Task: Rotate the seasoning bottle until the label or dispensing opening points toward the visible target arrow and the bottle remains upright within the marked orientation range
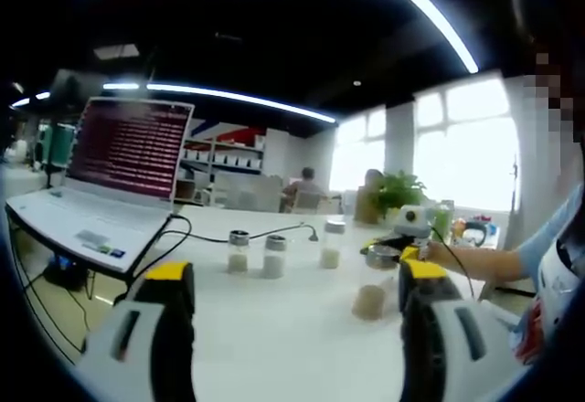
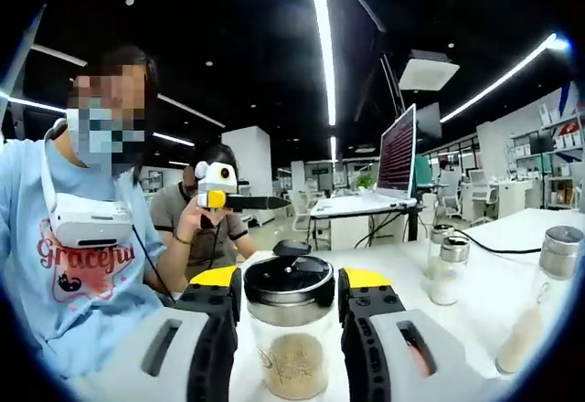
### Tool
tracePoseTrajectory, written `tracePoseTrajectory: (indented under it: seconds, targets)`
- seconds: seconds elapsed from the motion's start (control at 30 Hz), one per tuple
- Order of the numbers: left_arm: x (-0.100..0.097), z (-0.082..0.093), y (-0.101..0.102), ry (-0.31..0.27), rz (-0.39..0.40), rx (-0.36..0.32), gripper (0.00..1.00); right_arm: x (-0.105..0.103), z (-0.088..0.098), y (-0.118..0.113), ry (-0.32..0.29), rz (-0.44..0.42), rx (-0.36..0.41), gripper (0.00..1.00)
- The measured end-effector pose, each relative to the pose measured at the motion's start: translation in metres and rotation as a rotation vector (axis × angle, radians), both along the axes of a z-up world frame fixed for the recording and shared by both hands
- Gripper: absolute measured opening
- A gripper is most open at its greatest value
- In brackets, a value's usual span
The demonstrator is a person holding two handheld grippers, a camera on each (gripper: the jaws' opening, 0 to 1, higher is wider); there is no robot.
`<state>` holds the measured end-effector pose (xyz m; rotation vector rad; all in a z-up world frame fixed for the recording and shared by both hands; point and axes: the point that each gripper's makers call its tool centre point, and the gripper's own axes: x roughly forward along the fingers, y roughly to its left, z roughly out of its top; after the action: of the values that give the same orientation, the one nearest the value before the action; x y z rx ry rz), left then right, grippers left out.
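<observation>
Between right claw [image 2: 288, 297] jaws: seasoning bottle [image 2: 291, 329].

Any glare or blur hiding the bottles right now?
Left gripper view: windows blow out white, bottles small and soft. Right gripper view: ceiling strip light glares, but the bottle between the right gripper jaws is sharp; fisheye bends edges.

light: long ceiling strip lights [image 2: 322, 46] glow way above the jaws in both views, ceiling itself pretty dark | glare: windows [image 1: 462, 142] beyond the left gripper's jaws are totally blown out | focus: soft all over, far office mushy | distortion: heavy fisheye bend at the edges | shadows: faint on the white table [image 1: 274, 329]
</observation>
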<state>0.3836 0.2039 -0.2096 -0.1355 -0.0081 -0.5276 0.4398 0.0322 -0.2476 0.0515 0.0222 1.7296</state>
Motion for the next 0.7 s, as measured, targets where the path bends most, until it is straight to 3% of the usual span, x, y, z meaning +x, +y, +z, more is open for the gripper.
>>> tracePoseTrajectory:
  seconds: [0.7]
  targets:
    - [-0.0017, 0.0048, -0.0026, -0.007, -0.021, -0.014, 0.98, 0.0012, -0.0018, 0.0008, -0.05, -0.029, -0.037, 0.39]
